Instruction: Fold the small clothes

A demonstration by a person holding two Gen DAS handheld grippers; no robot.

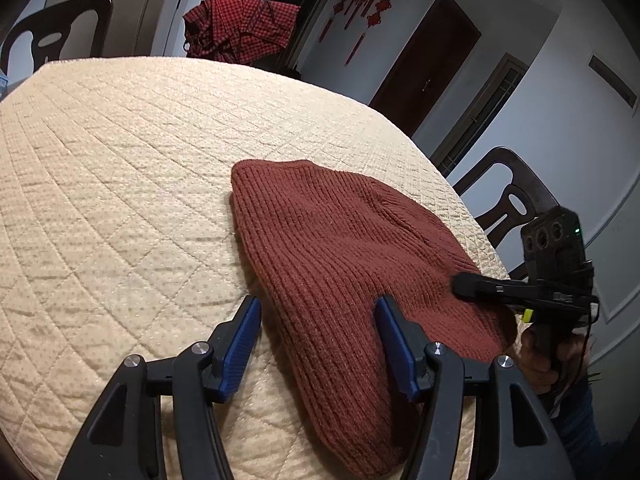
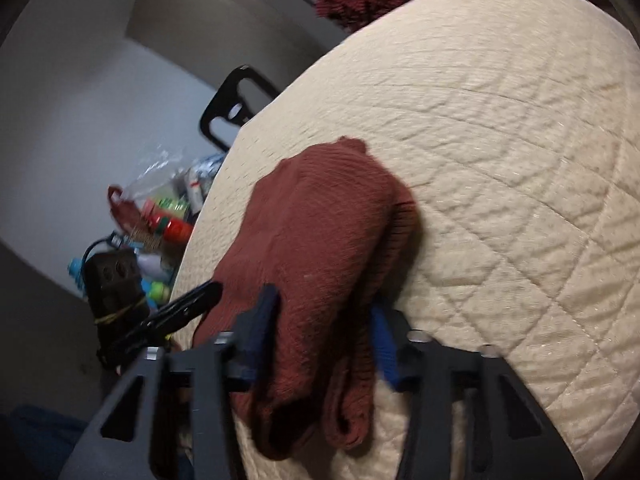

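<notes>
— Where's the hat?

— The rust-red knit hat [image 1: 340,264] lies low and right of center in the left camera's picture, flat on the quilted table cover [image 1: 120,160], near the table's edge so both hands can reach it.

— And the 2 tongs?

— The left gripper [image 1: 318,320] is spread wide, released, 1 blue pad on the cover and 1 over the knit, I'd guess lining up a pinch. The right gripper [image 2: 324,332], bottom center of its own picture, straddles a bunched edge of the hat [image 2: 320,248]; it's blurred, so I cannot tell whether it's clenched.

— Anything else?

— A checked red cloth [image 1: 240,28] sits upper center, well apart.
</notes>
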